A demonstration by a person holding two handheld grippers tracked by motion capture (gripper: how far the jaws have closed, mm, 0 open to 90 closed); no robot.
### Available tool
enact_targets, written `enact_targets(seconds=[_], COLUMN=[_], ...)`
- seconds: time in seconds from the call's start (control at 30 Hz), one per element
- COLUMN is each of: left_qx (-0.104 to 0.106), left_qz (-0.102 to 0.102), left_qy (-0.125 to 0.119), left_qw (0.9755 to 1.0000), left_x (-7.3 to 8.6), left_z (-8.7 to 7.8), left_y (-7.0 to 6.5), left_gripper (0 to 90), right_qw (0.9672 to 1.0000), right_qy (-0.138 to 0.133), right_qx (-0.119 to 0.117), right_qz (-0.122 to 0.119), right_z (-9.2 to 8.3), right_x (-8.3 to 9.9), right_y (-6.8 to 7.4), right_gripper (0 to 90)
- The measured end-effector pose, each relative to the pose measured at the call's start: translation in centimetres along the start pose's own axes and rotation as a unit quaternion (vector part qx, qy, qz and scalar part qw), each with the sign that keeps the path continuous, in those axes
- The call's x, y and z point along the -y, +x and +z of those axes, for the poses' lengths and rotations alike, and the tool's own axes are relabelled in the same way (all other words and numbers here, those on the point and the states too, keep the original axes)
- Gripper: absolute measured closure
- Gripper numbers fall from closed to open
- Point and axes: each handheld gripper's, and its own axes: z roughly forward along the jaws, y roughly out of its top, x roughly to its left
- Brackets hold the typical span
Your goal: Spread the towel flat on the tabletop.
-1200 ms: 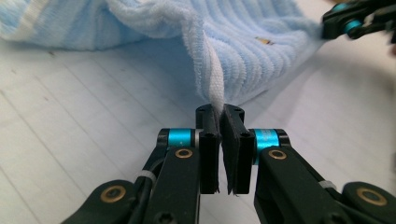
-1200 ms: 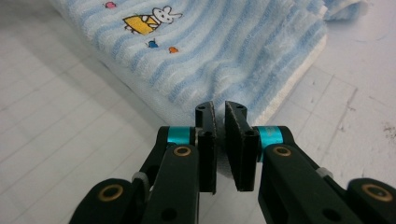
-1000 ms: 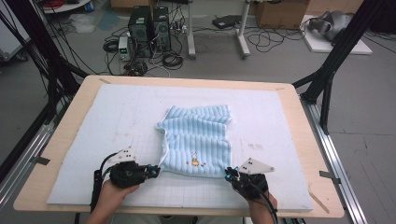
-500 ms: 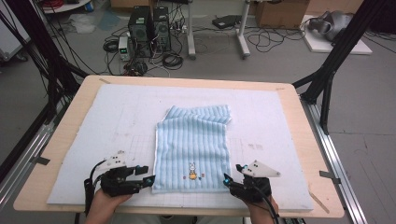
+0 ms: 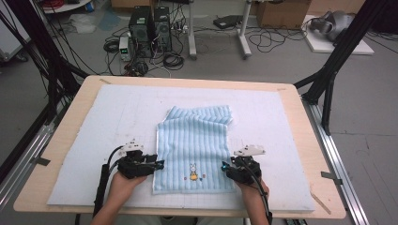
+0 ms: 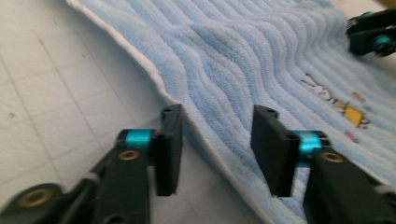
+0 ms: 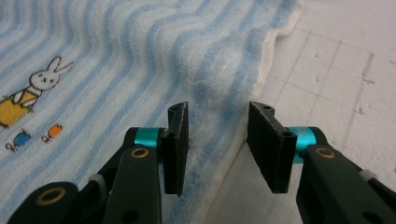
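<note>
The blue striped towel (image 5: 195,152) is lying flat on the white mat (image 5: 94,140) that covers the wooden table (image 5: 300,140), its far end folded over into a short flap. A little rabbit picture (image 5: 192,171) is showing near the towel's near edge. The left gripper (image 5: 157,165) is sitting at the towel's left edge, low down near the near corner, and in the left gripper view its jaws are standing apart with the white-trimmed edge (image 6: 196,126) running between them; the pads are not pressing on the cloth, and the jaws have just been closing in a little. Over on the other side, the right gripper (image 5: 226,168) is sitting at the towel's right edge, level with the rabbit. In the right gripper view its jaws are also parted, straddling the right hem (image 7: 233,135), which is bunching up slightly between them without being pinched; these jaws too have just been narrowing. Both of the person's hands are coming in from the near side of the table.
</note>
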Motion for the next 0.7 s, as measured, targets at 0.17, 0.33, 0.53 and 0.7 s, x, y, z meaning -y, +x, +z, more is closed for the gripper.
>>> enact_targets(seconds=[0.17,0.33,0.53,0.7], left_qx=[0.015,0.042,0.065,0.080], left_qz=[0.019,0.029,0.032,0.042], left_qy=[0.017,0.020,0.024,0.023], left_qw=[0.9996,0.9985,0.9971,0.9956], left_x=[0.7,1.9,3.3,4.5], left_z=[-0.7,-2.0,-3.6,-4.5], left_y=[-0.6,-1.1,-1.5,-2.2], left_gripper=[87.1,87.1,87.0,87.0], right_qw=[0.9995,0.9983,0.9969,0.9964], right_qy=[0.008,0.017,0.015,0.013], right_qx=[-0.017,-0.034,-0.053,-0.059], right_qz=[-0.024,-0.043,-0.056,-0.060], right_z=[-0.7,-1.8,-3.6,-5.0], right_x=[0.4,1.2,2.5,3.8], right_y=[0.4,1.3,2.5,3.4], right_gripper=[82.5,83.8,83.4,83.9])
